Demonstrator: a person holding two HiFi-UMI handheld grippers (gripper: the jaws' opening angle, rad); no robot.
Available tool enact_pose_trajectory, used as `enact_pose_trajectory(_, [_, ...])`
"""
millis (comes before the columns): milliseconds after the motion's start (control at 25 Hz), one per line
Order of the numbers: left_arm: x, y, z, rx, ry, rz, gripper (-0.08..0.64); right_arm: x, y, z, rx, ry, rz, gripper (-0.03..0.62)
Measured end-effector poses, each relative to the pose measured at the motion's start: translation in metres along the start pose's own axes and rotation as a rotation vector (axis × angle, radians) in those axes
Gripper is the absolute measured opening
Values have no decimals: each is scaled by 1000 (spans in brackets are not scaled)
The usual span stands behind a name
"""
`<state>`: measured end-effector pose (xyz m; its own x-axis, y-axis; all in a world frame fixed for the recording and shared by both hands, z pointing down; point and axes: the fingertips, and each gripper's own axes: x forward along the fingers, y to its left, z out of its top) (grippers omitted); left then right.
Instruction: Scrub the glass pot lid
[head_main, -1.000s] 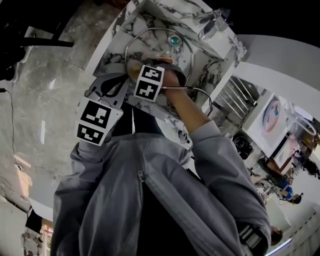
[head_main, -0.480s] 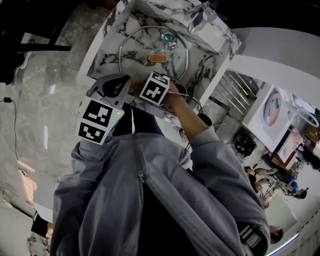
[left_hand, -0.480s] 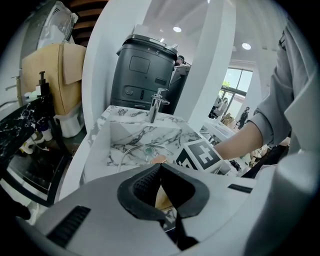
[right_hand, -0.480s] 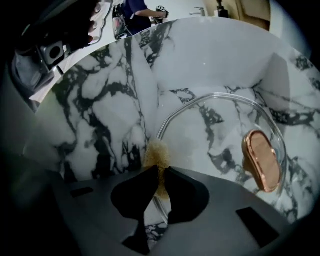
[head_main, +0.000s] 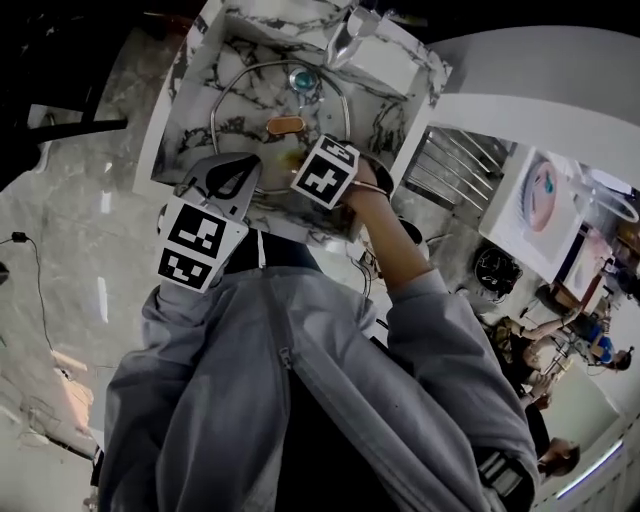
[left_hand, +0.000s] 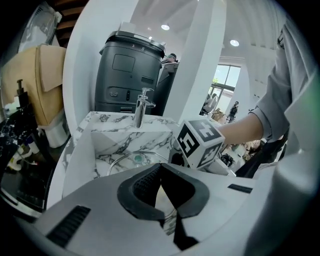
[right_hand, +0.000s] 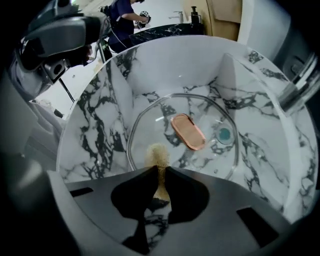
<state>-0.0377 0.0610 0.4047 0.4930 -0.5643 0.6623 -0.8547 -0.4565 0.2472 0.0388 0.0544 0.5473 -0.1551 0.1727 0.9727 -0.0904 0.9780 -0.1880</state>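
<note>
Tan sponge (right_hand: 158, 155) is pinched between the nearly closed jaws of my right gripper (right_hand: 160, 169), its frayed end poking out past the tips. It reaches the near rim of the glass pot lid (right_hand: 150, 127), and I cannot tell whether it touches the glass. The lid lies flat on the basin floor, its copper-coloured handle (right_hand: 187, 131) at centre frame and the teal drain (right_hand: 224, 134) just right of it, seen through the glass.

The lid fills most of the floor of the marble sink (right_hand: 97, 110), leaving only a narrow bare band around its metal rim. Veined walls rise on every side, and the faucet (right_hand: 299, 82) leans in at the right edge of the frame.

My left gripper (left_hand: 160, 169) has its jaws closed tip to tip with nothing between them. It hangs at the near edge of the basin, outside the lid's rim.

Only the right gripper view shows the sponge. The left gripper view alone shows the faucet upright at the back wall, a black container (left_hand: 131, 75) behind it, and the right gripper's marker cube (left_hand: 201, 142) at centre right with the hand behind it. The head view places both grippers side by side at the sink's lower edge, above a grey jacket (head_main: 300, 400).
</note>
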Motion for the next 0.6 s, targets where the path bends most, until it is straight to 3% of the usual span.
enact_pose_trajectory(120, [10, 0, 13, 23, 0, -17, 14, -18, -34, -15, 79, 3, -65, 57])
enact_pose_trajectory(360, [33, -1, 32, 49, 4, -45, 14, -42, -104, -18, 207, -97, -194, 57])
enact_pose_trajectory(600, [49, 0, 39, 54, 13, -73, 14, -32, -167, 15, 200, -192, -300, 57])
